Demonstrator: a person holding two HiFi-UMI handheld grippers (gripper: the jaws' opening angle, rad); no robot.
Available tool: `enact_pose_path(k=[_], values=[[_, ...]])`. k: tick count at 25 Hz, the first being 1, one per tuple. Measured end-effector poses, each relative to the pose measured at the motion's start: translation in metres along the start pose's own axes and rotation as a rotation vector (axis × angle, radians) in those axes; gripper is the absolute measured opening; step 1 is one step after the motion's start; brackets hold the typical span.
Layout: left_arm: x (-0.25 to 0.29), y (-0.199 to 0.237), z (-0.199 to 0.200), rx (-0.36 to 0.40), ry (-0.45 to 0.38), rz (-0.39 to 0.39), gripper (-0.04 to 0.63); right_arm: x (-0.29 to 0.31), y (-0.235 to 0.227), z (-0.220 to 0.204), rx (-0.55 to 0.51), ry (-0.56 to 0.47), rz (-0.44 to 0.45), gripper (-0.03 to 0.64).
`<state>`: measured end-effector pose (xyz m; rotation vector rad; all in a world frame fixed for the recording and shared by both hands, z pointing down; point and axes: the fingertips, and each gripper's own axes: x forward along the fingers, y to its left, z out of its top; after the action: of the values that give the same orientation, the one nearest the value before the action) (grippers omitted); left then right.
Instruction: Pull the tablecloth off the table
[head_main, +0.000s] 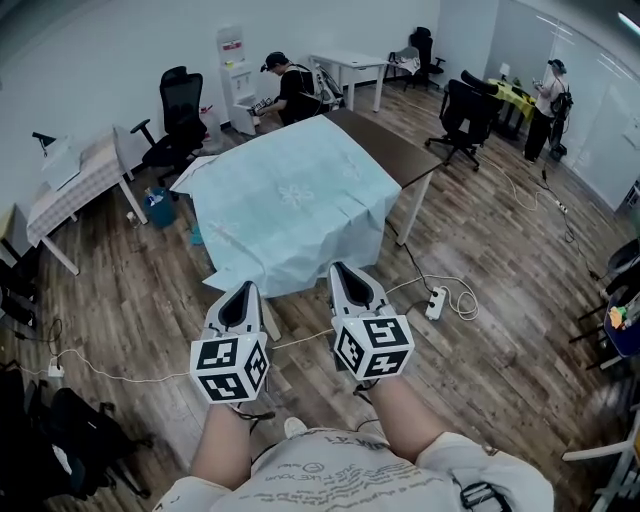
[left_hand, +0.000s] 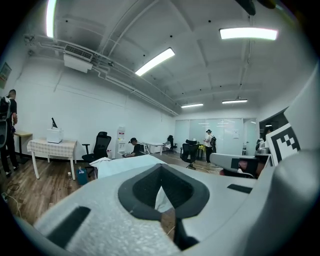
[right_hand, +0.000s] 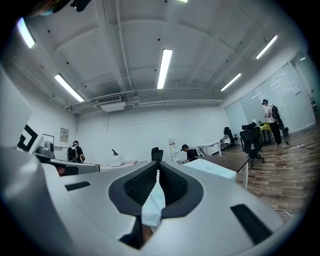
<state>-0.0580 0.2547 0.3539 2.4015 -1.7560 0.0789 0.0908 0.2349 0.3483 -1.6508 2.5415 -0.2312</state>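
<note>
In the head view, two bare forearms reach forward from the bottom edge, roughly parallel. Each carries a gripper that points away from the person toward the table (head_main: 405, 152). The left gripper (head_main: 243, 291) and the right gripper (head_main: 340, 268) sit side by side, with their tips at the near hem of the tablecloth (head_main: 290, 195). The pale blue cloth lies over the near part of the tabletop, its long axis running from the person toward the far wall. Its near edge hangs down in front of the grippers, and the far right end of the dark tabletop is bare.

In the left gripper view, the left gripper (left_hand: 161, 169) points level across the room. Its jaws are closed tight on a pinched fold of the tablecloth (left_hand: 160, 199), and the rest of the cloth spreads out beyond the tips, slightly to the left.

In the right gripper view, the right gripper (right_hand: 157, 166) has its jaws clamped together on a strip of the tablecloth (right_hand: 152, 204), which bunches between the dark pads. The covered table (right_hand: 239, 163) lies ahead and to the right of the tips.
</note>
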Motion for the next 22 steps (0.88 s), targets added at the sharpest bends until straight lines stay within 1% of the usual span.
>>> enact_pose_path(k=[5,9,11,14,18,22], values=[[0.007,0.053,0.005,-0.023,-0.003,-0.028,0.012,0.036,0.032,-0.008,0.002,0.008,-0.029,0.015],[0.014,0.08,0.001,-0.06,0.014,-0.053,0.012,0.049,0.041,-0.014,0.005,0.012,-0.066,0.015],[0.019,0.091,-0.003,-0.057,0.024,-0.051,0.012,0.055,0.043,-0.019,0.002,0.024,-0.079,0.015],[0.028,0.105,-0.006,-0.03,0.027,-0.046,0.012,0.067,0.043,-0.023,0.0,0.029,-0.099,0.015],[0.043,0.117,-0.007,-0.063,0.034,-0.059,0.012,0.084,0.038,-0.024,-0.003,0.032,-0.114,0.015],[0.065,0.131,-0.004,-0.062,0.038,-0.047,0.012,0.107,0.028,-0.026,0.003,0.033,-0.115,0.015]])
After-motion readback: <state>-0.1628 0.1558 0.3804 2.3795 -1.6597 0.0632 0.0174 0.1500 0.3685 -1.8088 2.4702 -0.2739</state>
